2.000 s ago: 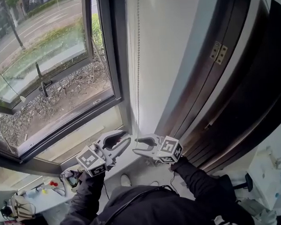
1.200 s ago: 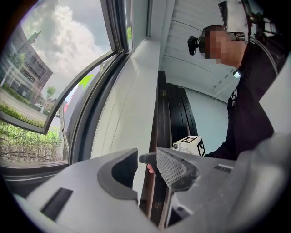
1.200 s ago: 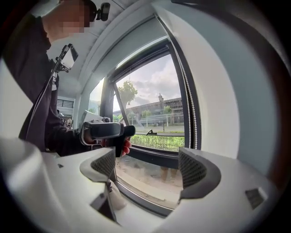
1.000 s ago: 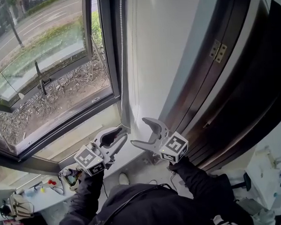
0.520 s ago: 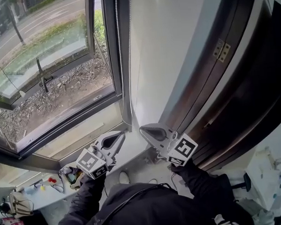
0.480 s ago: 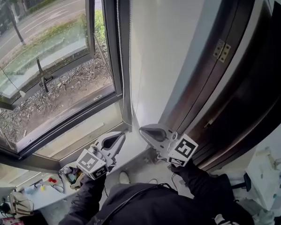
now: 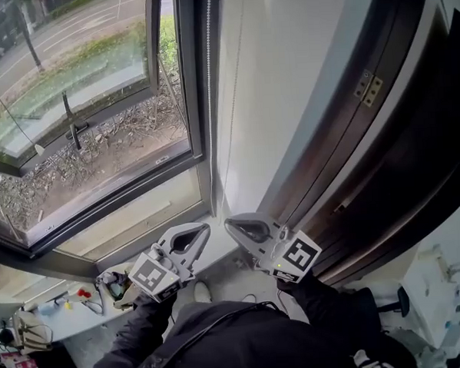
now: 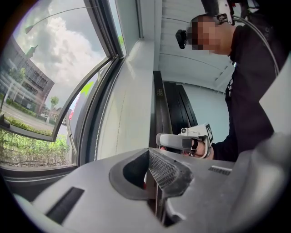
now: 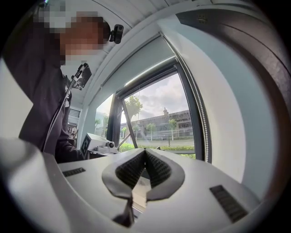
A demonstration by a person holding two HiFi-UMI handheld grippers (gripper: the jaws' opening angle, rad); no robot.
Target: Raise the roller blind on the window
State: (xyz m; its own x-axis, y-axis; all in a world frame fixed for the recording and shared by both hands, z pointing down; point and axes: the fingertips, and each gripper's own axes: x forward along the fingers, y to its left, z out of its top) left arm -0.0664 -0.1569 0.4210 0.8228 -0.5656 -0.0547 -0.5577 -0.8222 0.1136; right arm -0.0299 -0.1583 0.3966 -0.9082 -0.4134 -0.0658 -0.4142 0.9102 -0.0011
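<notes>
My left claw and right claw are both pressed together, empty; the bead chain seemingly hangs just above them.

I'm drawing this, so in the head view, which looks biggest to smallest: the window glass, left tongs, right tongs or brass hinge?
1. Window glass, by far.
2. Left tongs and right tongs: about alike, so a tie.
3. Brass hinge, smallest, though it may just be farther from the camera.
</notes>
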